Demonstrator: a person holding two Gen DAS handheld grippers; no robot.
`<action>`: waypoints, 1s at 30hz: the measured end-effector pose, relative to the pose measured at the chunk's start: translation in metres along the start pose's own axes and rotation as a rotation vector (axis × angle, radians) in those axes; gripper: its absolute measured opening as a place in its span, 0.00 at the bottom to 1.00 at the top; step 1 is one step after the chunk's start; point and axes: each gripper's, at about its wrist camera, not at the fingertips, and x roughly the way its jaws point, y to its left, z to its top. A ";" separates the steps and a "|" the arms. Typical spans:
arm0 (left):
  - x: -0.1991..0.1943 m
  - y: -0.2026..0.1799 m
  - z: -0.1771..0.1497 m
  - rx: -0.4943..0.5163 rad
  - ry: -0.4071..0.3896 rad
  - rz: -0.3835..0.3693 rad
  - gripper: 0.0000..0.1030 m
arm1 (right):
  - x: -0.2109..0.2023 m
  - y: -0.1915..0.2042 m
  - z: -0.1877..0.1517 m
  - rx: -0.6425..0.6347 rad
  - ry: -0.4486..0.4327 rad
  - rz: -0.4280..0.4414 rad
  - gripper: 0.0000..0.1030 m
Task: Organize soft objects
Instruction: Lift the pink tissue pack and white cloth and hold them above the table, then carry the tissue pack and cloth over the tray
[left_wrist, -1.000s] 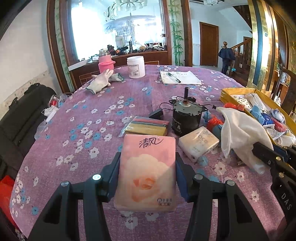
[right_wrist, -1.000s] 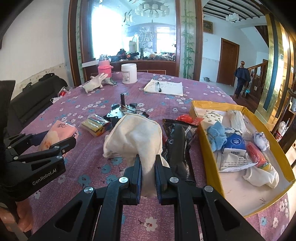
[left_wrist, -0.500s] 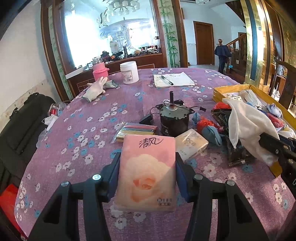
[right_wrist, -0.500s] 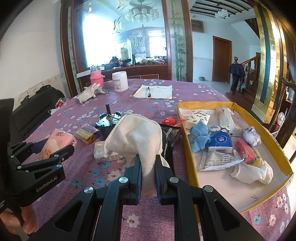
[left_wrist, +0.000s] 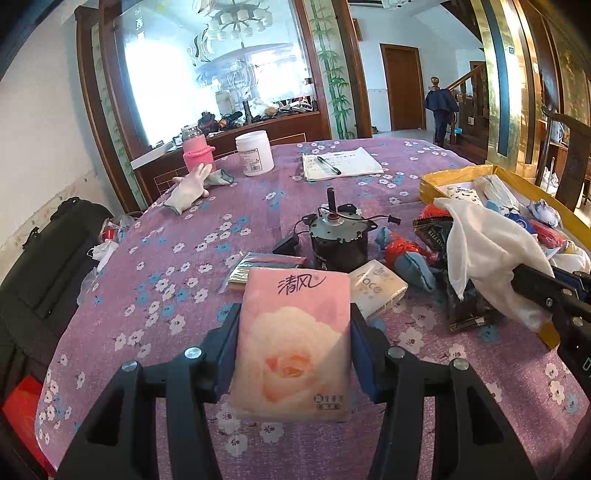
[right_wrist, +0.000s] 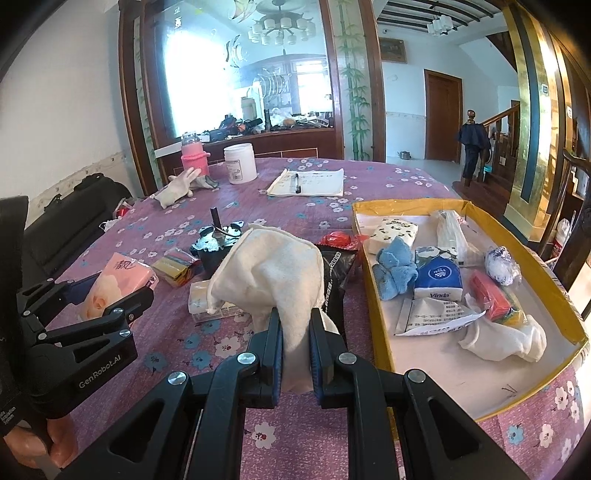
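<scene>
Between the right fingers a clamped white cloth hides items; left fingers grip tissue pack.

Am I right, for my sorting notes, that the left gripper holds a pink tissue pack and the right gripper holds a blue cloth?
Not quite. The left gripper does hold the pink tissue pack, but the right gripper is shut on a white cloth, as the right wrist view shows. The blue cloth lies in the yellow box.

Pink rose-printed tissue pack, cream cloth, yellow tray (purple flowered tablecloth)
</scene>
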 end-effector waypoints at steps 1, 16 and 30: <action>0.000 0.000 0.000 0.000 -0.001 -0.001 0.51 | 0.000 0.000 0.000 0.001 0.001 0.001 0.13; -0.005 0.000 0.008 -0.002 0.008 -0.055 0.51 | -0.004 0.001 0.004 0.000 -0.010 0.004 0.13; -0.026 -0.037 0.060 -0.015 0.004 -0.287 0.51 | -0.053 -0.097 0.013 0.198 -0.126 -0.145 0.13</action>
